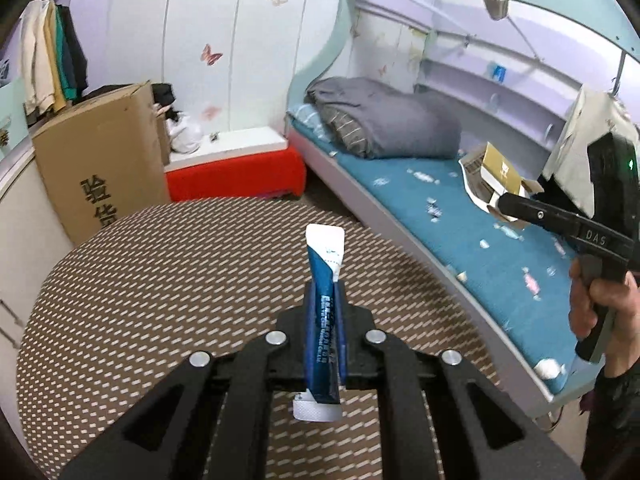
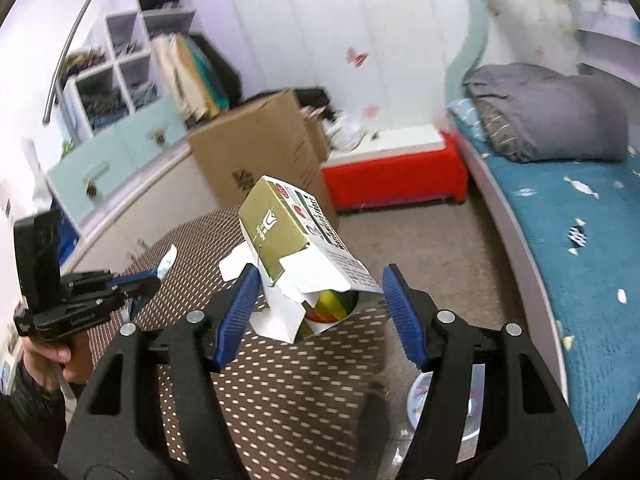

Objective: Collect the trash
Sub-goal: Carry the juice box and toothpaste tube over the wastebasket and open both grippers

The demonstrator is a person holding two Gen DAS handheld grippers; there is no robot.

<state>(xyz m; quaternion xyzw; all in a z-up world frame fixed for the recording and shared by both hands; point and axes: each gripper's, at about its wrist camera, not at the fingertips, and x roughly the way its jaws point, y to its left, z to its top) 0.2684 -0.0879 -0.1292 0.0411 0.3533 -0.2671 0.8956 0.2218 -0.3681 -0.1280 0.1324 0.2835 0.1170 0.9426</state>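
Trash is in both my tools at once: a blue and white sachet (image 1: 325,308) stands upright, pinched between the closed fingers of my left hand-held gripper (image 1: 323,312), above the round patterned surface (image 1: 160,280). The torn gold and white carton (image 2: 296,256) sits between the spread blue pads of my right hand-held gripper (image 2: 320,312). The left pad looks to touch it, the right pad stands apart, so I judge that the jaws are open and the carton is loose or just let go; I cannot tell what carries it.

To do this step well, I would keep the left squeeze steady, since the sachet is thin and could slide out. With the right tool I would centre the carton before closing, and press on its firm gold body, not on the ragged open flaps.

A pale bin (image 2: 452,412) shows low beside the surface, partly hidden by my right tool. The bed (image 2: 580,280) edge lies close on the right and a cardboard box (image 2: 260,148) stands beyond the surface; the carpet between them gives room to swing down.
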